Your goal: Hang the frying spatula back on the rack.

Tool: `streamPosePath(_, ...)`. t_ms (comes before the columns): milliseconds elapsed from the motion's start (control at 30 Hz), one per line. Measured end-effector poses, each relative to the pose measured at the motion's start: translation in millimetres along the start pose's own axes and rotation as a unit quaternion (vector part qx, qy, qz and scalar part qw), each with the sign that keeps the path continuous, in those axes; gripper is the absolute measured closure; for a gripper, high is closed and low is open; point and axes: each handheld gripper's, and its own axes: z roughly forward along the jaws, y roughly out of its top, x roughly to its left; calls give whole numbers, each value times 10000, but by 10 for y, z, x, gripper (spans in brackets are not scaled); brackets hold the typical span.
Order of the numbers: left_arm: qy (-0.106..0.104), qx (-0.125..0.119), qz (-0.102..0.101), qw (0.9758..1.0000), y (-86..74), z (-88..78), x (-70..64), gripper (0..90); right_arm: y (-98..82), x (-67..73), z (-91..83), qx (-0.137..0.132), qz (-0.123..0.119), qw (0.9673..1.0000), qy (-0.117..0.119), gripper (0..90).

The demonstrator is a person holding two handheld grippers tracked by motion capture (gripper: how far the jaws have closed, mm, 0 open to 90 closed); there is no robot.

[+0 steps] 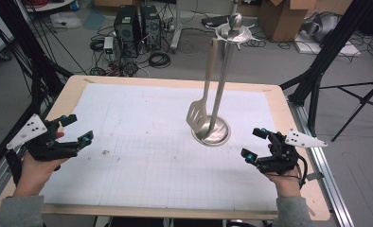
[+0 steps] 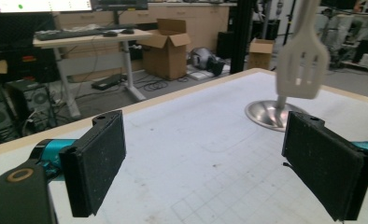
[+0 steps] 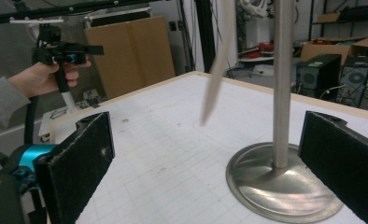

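High view: one slotted spatula (image 1: 197, 113) hung from one metal stand (image 1: 212, 135) mid-table (image 1: 128, 156); left gripper (image 1: 75, 130) and right gripper (image 1: 254, 143) were well apart from it, both wide open and empty.
Left gripper view: the spatula looked light, stiff, probably plastic.
Right gripper view: its thin, blurred handle (image 3: 215, 70) seemed the best place to grip; the stand's pole was smooth and slippery.
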Motion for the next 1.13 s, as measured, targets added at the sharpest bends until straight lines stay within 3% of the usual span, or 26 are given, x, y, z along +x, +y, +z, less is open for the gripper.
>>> streamPosePath(300, 331, -3, -142, 9994, -118, -100, 82, 140, -30, -40, -28, -44, -13, 9997, -234, 26)
streamPosePath(533, 663, 59, -168, 9976, -236, -162, 131, 141, -83, -94, -99, -146, -27, 9981, -604, 25)
streamPosePath(733, 826, 144, -217, 9962, -318, -177, 150, 141, -169, -178, -185, -203, 52, 9958, -891, 25)
streamPosePath(900, 826, 224, -175, 9962, -332, -152, 112, 141, -194, -203, -195, -193, 70, 9950, -979, 25)
streamPosePath(1133, 979, 348, -149, 9945, -345, -161, 69, 140, -194, -217, -143, -261, 124, 9950, -953, 25)
